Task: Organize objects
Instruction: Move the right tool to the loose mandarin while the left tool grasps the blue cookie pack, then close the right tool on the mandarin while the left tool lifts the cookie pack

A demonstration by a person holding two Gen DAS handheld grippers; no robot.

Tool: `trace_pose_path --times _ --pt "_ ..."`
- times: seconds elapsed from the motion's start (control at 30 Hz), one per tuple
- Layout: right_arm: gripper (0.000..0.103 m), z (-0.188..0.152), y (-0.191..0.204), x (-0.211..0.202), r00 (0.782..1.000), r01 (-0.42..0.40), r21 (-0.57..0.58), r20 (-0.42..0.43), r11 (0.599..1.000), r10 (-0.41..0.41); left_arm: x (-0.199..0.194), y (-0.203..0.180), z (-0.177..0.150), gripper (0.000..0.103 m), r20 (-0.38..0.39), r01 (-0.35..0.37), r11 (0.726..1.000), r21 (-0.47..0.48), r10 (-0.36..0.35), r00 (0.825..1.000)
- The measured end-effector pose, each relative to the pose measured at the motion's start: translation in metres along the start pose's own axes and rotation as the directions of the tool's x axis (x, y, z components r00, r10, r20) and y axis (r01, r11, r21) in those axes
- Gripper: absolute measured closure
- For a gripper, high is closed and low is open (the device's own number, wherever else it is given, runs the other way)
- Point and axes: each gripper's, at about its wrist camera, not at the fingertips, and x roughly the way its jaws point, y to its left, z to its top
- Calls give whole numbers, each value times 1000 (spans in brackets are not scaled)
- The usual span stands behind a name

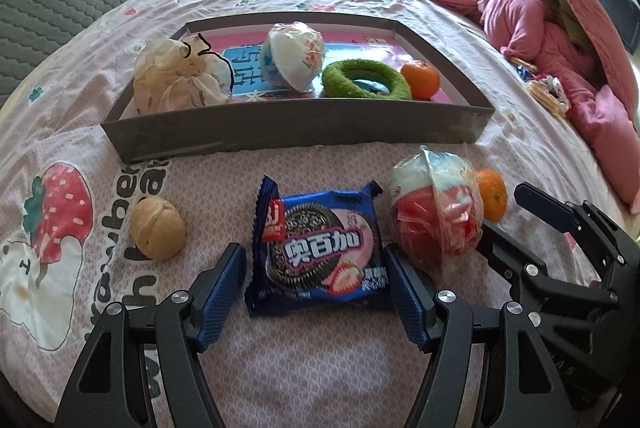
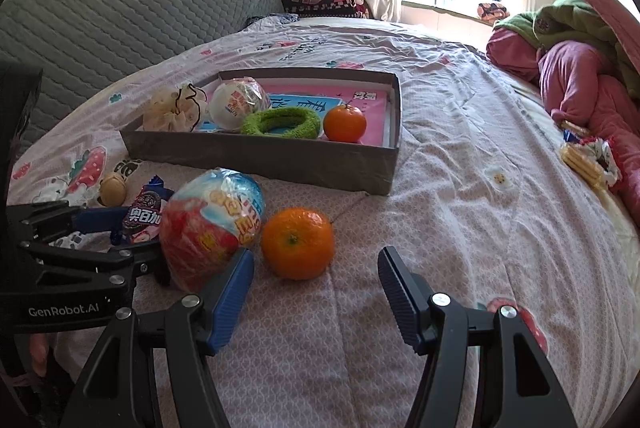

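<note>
Four things already in the grey tray (image 1: 280,132): cloth pouch (image 1: 176,76), white-wrapped ball (image 1: 294,54), green ring (image 1: 366,78), orange (image 1: 420,78). Left gripper (image 1: 316,288) fingers apart, straddling the blue cookie packet (image 1: 320,248) on the bedspread, pads not pressing. Right gripper (image 2: 316,292) fingers apart, empty, just before a loose orange (image 2: 298,242) beside the red-wrapped ball (image 2: 208,224).

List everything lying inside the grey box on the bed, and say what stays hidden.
Inside the grey box: cream mesh pouch, white-and-blue wrapped ball, green fuzzy ring, orange. These cover parts of the pink-and-blue printed floor.
</note>
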Motion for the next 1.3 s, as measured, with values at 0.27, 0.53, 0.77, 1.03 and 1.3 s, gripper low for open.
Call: trace_pose_path --times 0.27,0.53,0.77,1.03,1.3 --pt "39 6 4 12 1000 20 -27 10 999 -20 11 3 7 30 6 -28 999 -15 28 1000" --pt "48 7 6 23 1000 31 -38 2 999 -31 17 2 12 30 36 -53 999 -4 53 998" --pt "60 6 14 22 999 43 -69 16 997 -42 17 6 13 30 60 -35 999 -15 36 998" --pt "63 7 13 21 999 34 -48 19 998 -33 13 8 12 45 74 -18 1000 -1 18 997" --pt "64 7 13 16 999 35 -35 25 999 -34 5 12 9 46 79 -6 1000 -13 7 997"
